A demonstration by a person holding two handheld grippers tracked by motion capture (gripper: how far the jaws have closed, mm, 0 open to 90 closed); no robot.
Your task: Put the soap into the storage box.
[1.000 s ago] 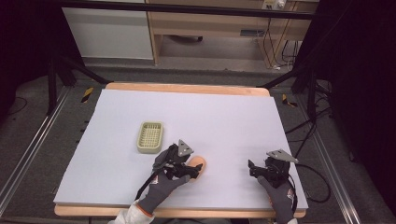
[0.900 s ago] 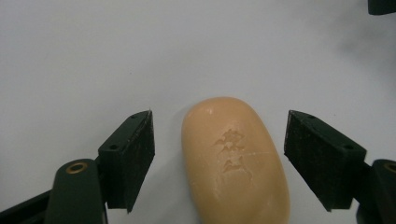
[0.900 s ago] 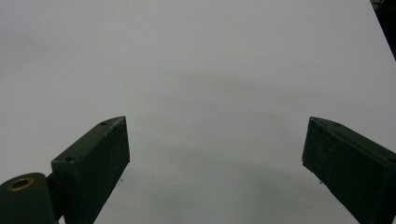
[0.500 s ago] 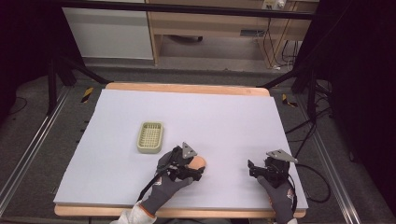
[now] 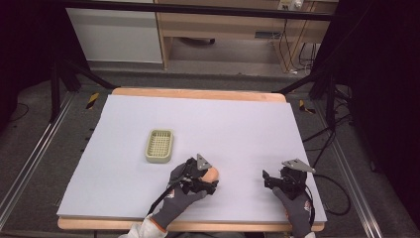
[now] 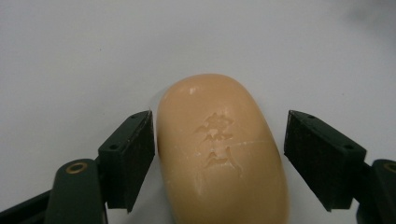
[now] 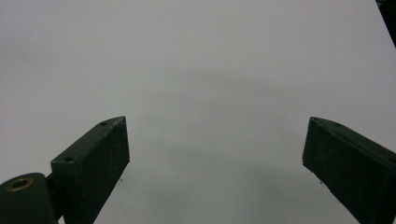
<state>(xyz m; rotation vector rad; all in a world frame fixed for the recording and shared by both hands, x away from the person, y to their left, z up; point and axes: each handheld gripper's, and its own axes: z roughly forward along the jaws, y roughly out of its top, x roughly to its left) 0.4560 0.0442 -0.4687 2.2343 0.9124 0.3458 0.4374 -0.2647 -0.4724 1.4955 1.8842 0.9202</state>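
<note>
So the left gripper (image 5: 210,179) is the only thing on the move here. Compared with a second ago it sits a bit further right along the front of the white table (image 5: 237,129), away from the little basket (image 5: 159,145). The gloved hand (image 5: 178,198) on it now reaches in at more of a slant. In the left gripper view the jaws stand apart around the soap (image 6: 222,149), one jaw right against it and a gap at the other.
</note>
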